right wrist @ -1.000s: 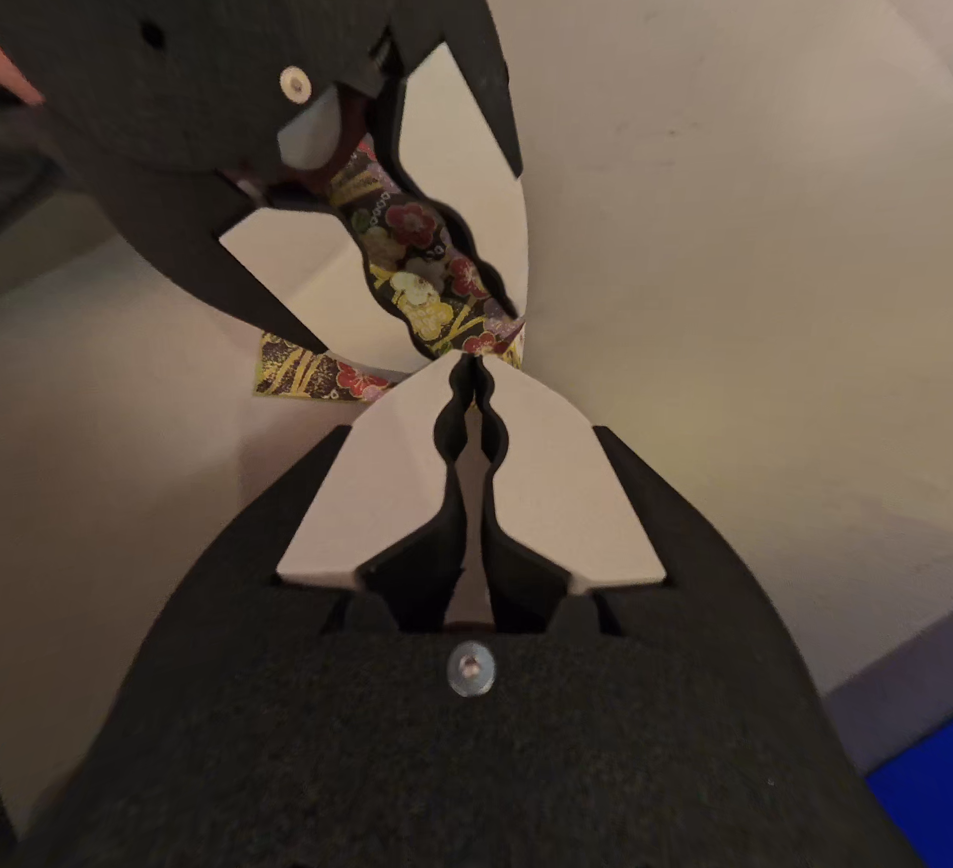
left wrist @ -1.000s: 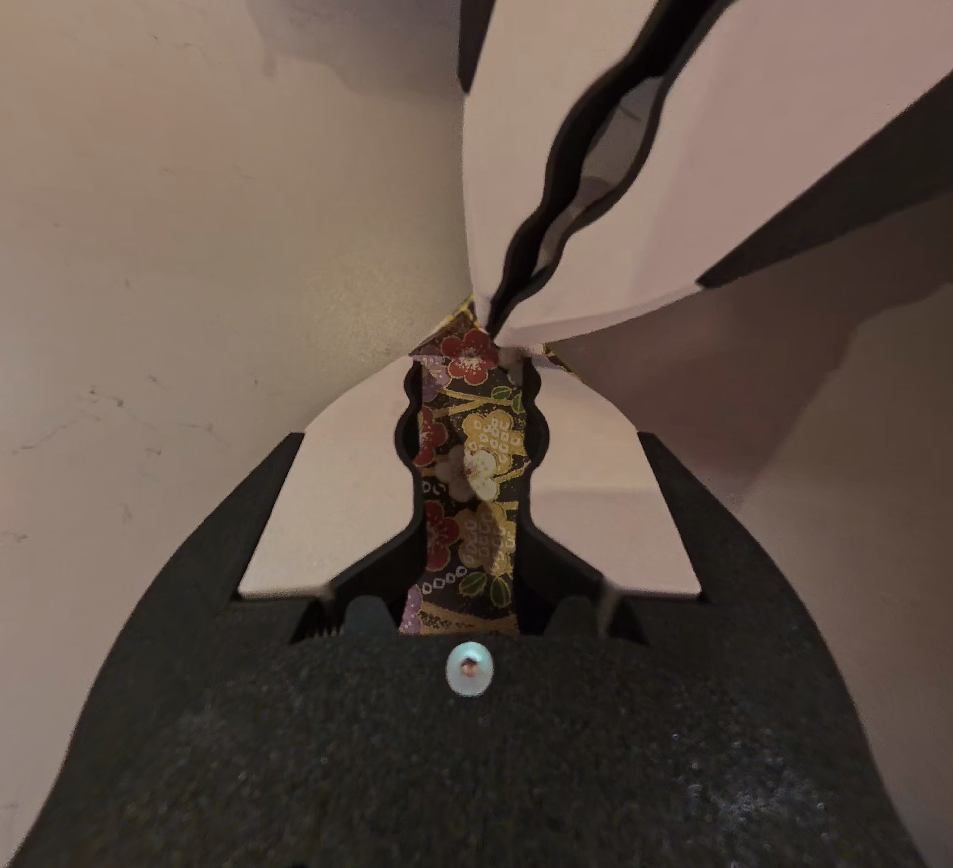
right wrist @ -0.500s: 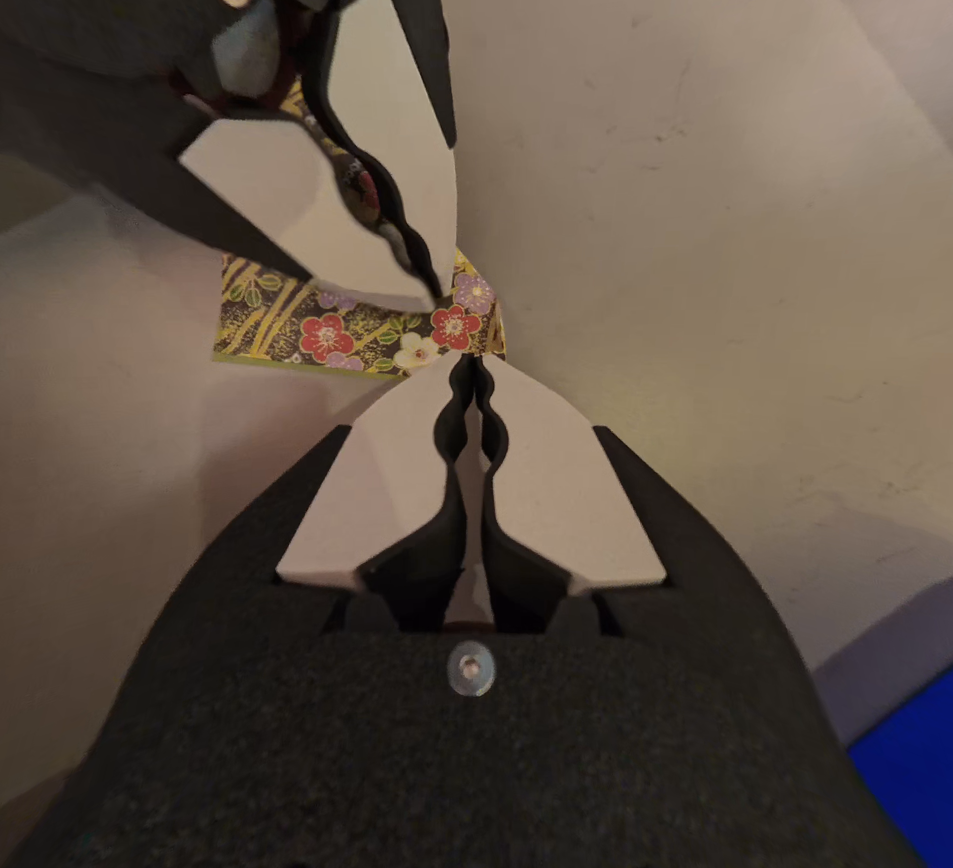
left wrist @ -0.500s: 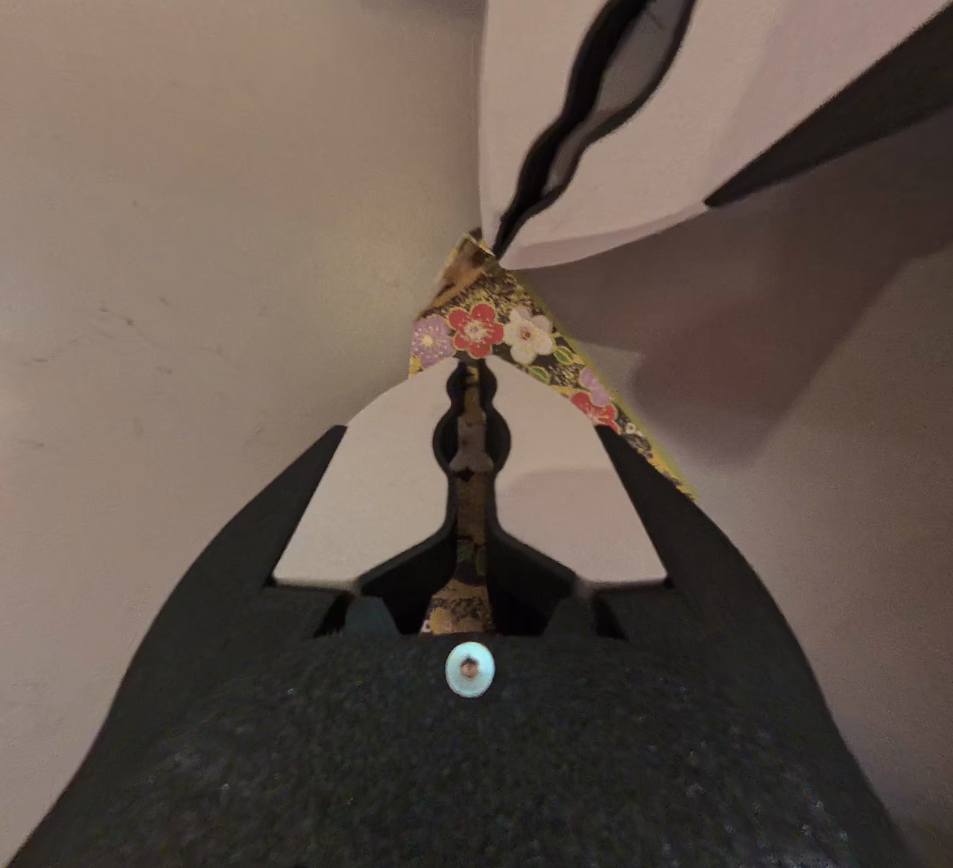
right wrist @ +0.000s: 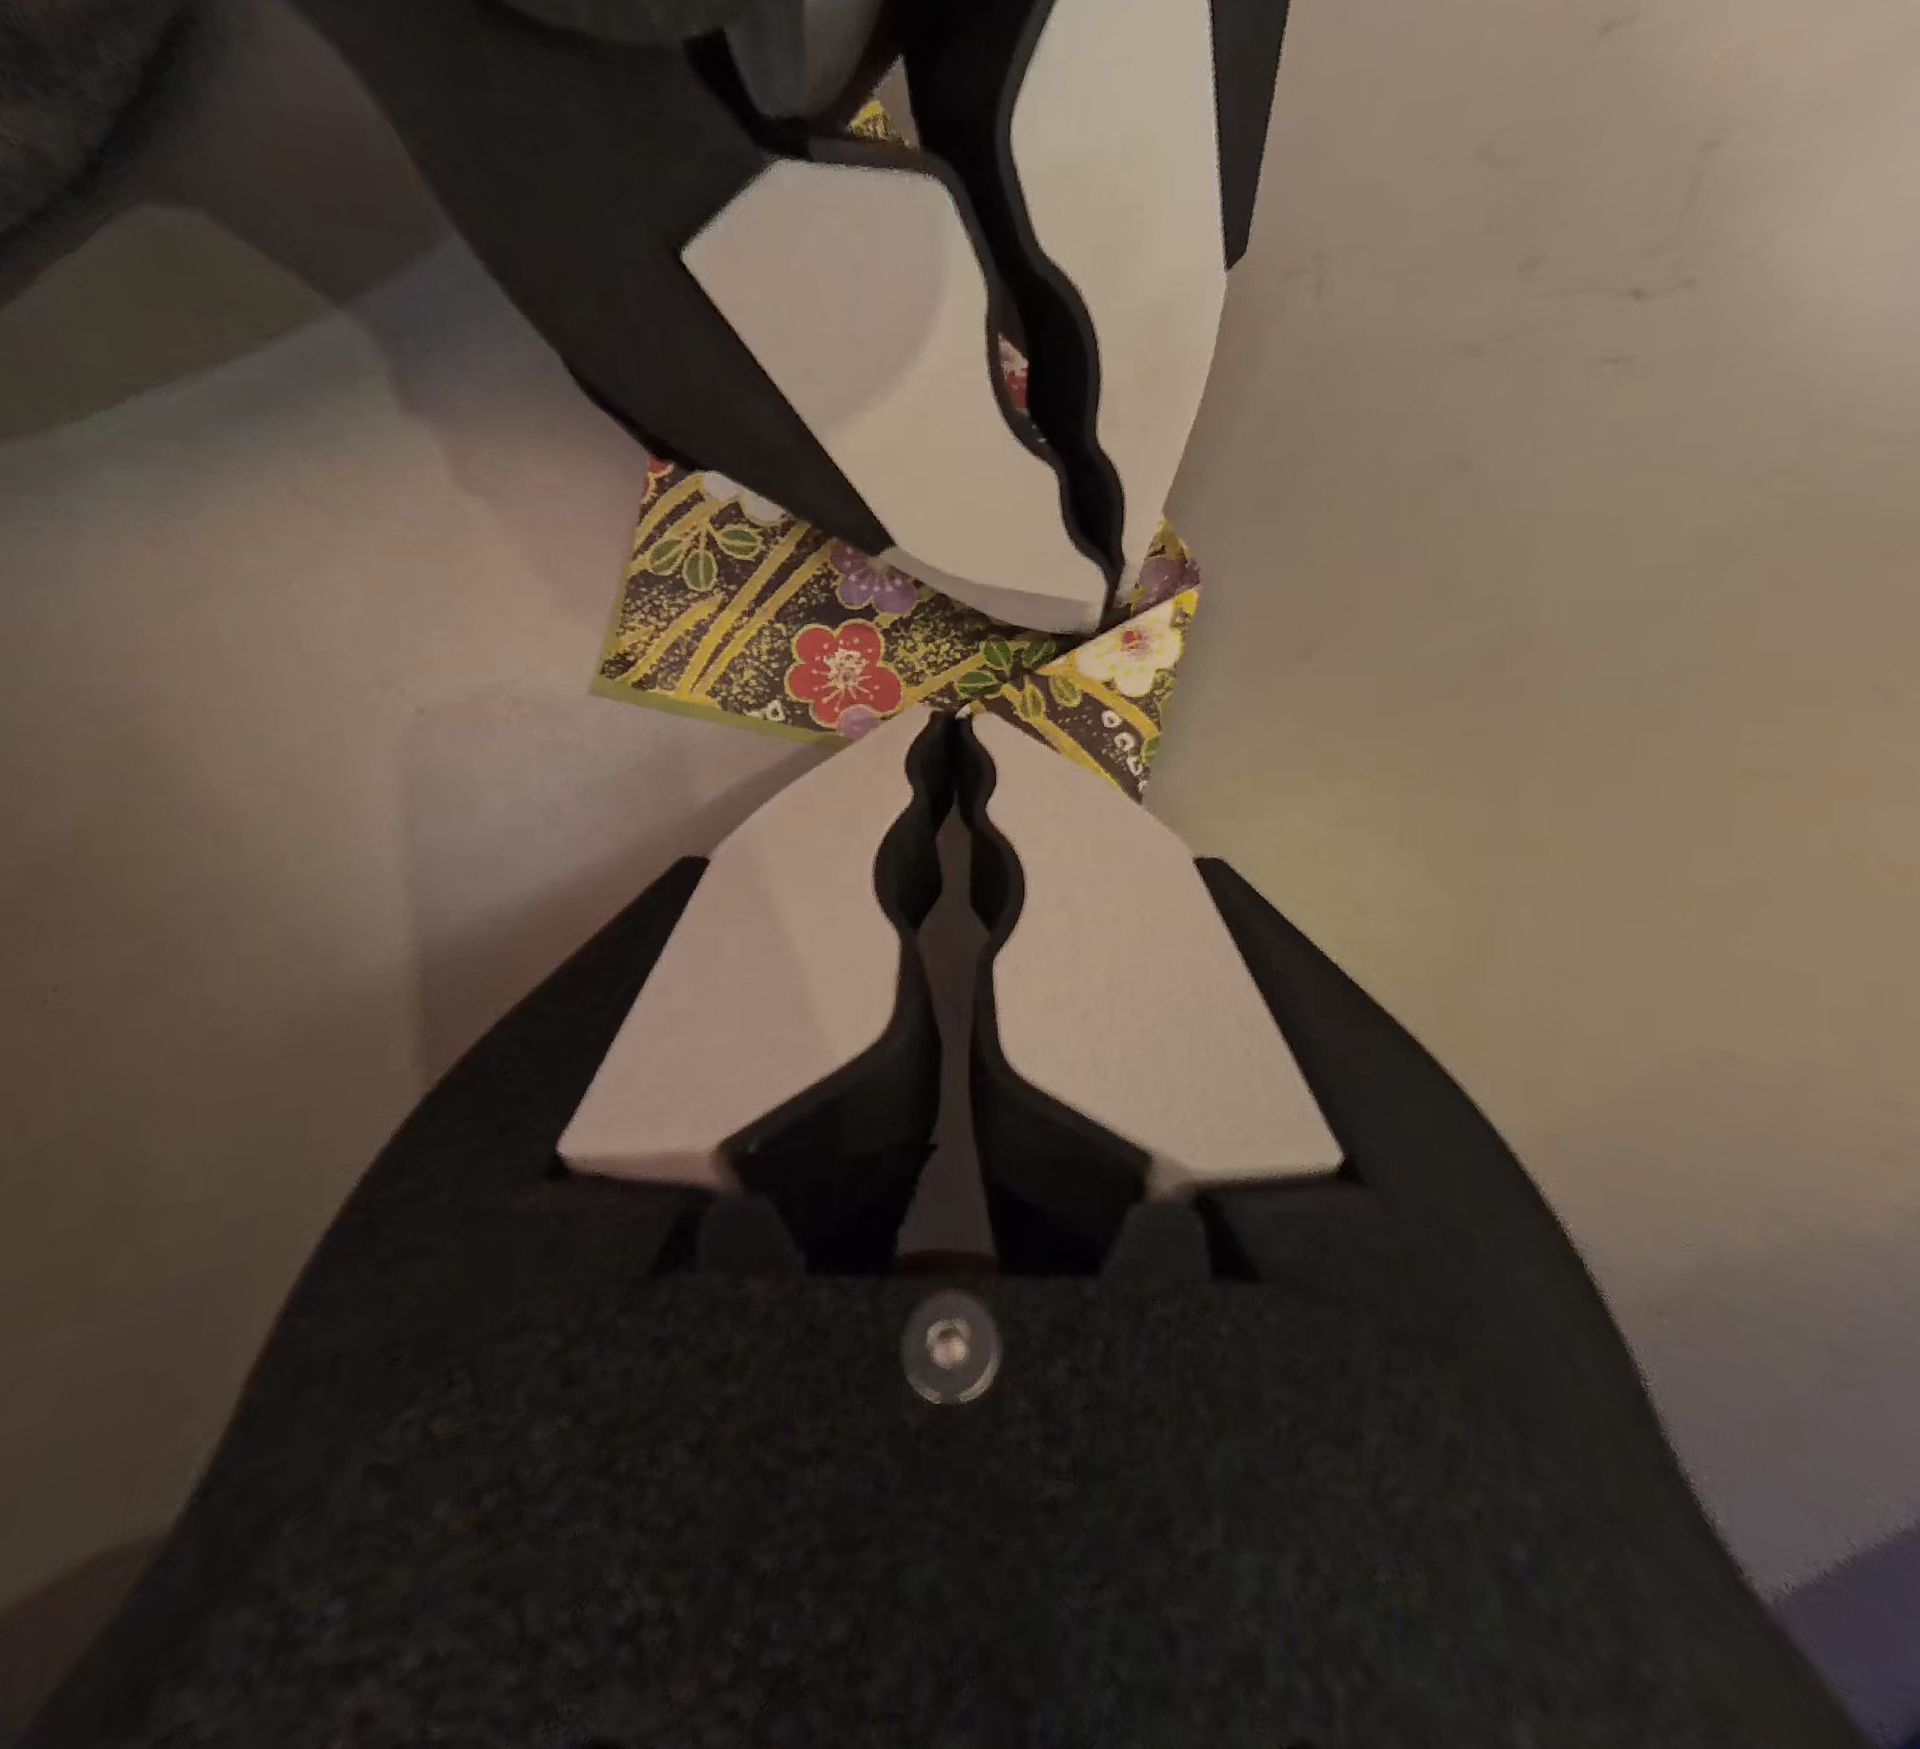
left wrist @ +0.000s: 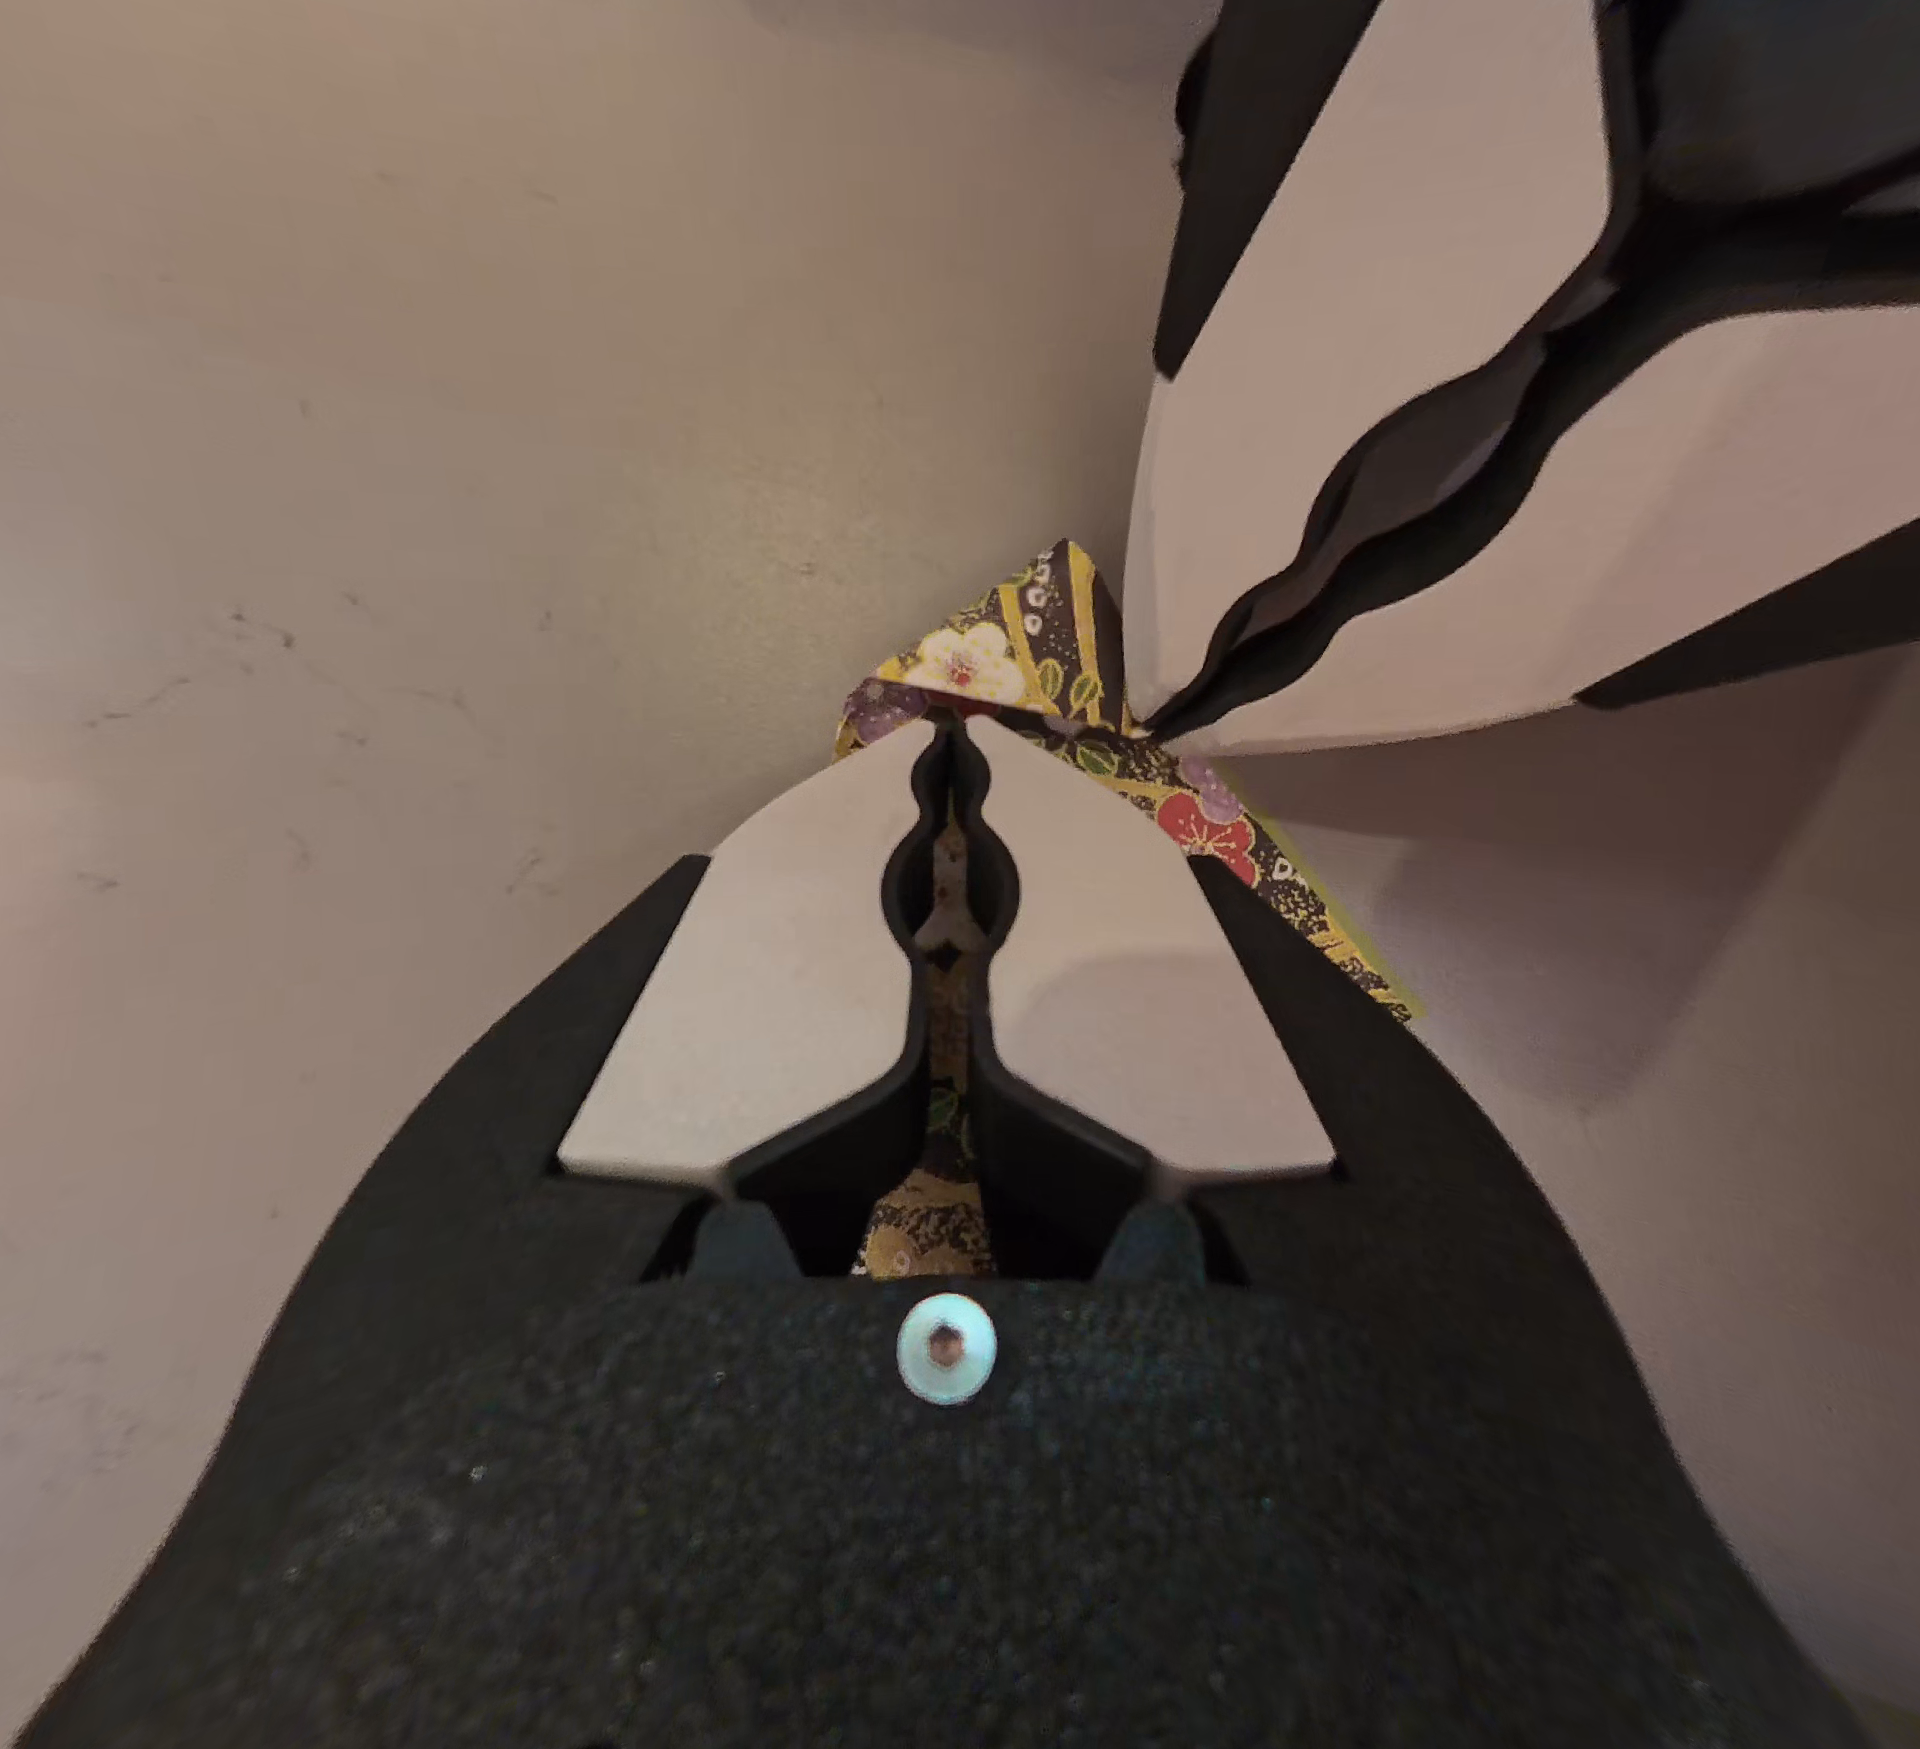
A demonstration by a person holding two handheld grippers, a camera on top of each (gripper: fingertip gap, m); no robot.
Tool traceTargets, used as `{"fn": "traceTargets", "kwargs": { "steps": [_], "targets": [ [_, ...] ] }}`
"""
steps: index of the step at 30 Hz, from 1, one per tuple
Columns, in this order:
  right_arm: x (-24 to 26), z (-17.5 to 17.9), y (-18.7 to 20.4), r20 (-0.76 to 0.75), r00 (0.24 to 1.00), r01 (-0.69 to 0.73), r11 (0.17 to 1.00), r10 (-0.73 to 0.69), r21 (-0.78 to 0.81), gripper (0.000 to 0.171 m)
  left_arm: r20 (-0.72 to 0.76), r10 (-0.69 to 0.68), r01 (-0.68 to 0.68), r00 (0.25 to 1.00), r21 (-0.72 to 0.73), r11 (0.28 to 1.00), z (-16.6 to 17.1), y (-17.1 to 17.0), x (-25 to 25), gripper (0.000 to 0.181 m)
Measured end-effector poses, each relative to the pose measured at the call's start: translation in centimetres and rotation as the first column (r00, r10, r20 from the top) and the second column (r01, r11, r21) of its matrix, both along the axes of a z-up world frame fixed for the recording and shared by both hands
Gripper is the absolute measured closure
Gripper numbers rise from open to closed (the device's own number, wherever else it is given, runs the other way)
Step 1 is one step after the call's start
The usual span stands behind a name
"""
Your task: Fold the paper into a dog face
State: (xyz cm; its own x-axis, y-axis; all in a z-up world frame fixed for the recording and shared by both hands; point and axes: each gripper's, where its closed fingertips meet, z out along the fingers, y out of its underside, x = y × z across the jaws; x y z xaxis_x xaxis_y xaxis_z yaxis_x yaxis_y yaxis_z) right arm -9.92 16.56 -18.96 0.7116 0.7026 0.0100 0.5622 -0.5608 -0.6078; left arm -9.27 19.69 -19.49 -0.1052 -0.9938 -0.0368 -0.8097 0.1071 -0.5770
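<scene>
The paper (right wrist: 831,650) is a dark floral sheet with red, white and purple flowers and gold lines. It lies folded on the beige table (right wrist: 1558,452), with its right corner turned over as a small flap (right wrist: 1127,660). My left gripper (right wrist: 1107,603) comes down from above, shut, tips on the crease at the flap's top edge. My right gripper (right wrist: 951,728) is shut, tips at the paper's near edge beside the flap. In the left wrist view the left gripper (left wrist: 951,733) lies over the paper (left wrist: 1216,816), the flap (left wrist: 997,650) stands just past its tips, and the right gripper (left wrist: 1148,723) touches it from the right.
The bare beige table (left wrist: 416,452) spreads around the paper. A dark sleeve (right wrist: 83,37) shows at the upper left of the right wrist view. The table's edge, with a bluish strip (right wrist: 1849,1595) beyond it, runs at that view's lower right. The grippers are tip to tip, or close to it.
My left gripper has closed from partly open. The paper has come down flat on the table with its corner folded over. The right gripper has shifted to the flap's right side.
</scene>
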Motion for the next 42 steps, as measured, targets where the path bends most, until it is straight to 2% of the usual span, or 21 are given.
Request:
{"fn": "traceTargets", "kwargs": {
  "steps": [3, 5, 7, 13, 16, 30, 35, 42],
  "targets": [
    [0.2, -0.5, 0.0, 0.019, 1.0, 0.005, 1.0, -0.005, -0.017, 0.171, 0.009, 0.006, -0.006, 1.0, -0.012, 1.0, 0.0, 0.0, 0.0, 0.181],
    [0.3, -0.6, -0.1, 0.025, 1.0, 0.006, 1.0, -0.005, -0.018, 0.171, 0.003, 0.009, -0.009, 1.0, -0.02, 1.0, 0.1, 0.0, -0.4, 0.17],
    [0.3, -0.6, 0.0, 0.015, 1.0, 0.007, 1.0, -0.007, -0.022, 0.171, -0.003, 0.002, -0.002, 1.0, -0.008, 1.0, 0.3, 0.2, -0.9, 0.166],
    [0.5, -0.6, 0.0, 0.019, 1.0, -0.009, 1.0, 0.009, -0.024, 0.171, -0.004, -0.079, 0.079, 0.997, 0.016, 0.997, 0.0, -0.3, -1.5, 0.176],
    [0.7, -0.6, -0.1, 0.028, 0.999, -0.027, 0.999, 0.028, -0.035, 0.171, -0.001, -0.063, 0.063, 0.998, 0.012, 0.998, 0.0, 0.0, -1.4, 0.181],
    [-1.0, 0.0, -1.3, -0.023, 0.998, -0.052, 0.997, 0.051, -0.048, 0.171, 0.003, -0.041, 0.041, 0.999, 0.03, 0.999, 0.0, 0.0, -1.4, 0.181],
    [-1.2, -0.6, -1.2, 0.032, 0.998, -0.052, 0.998, 0.053, -0.042, 0.171, 0.005, -0.031, 0.031, 1.0, 0.039, 0.999, 0.0, 0.0, -1.4, 0.181],
    [-1.2, -0.6, -1.2, 0.032, 0.997, -0.075, 0.997, 0.076, -0.029, 0.171, -0.001, -0.044, 0.044, 0.999, -0.003, 0.999, 0.1, 0.5, -2.2, 0.18]
  ]
}}
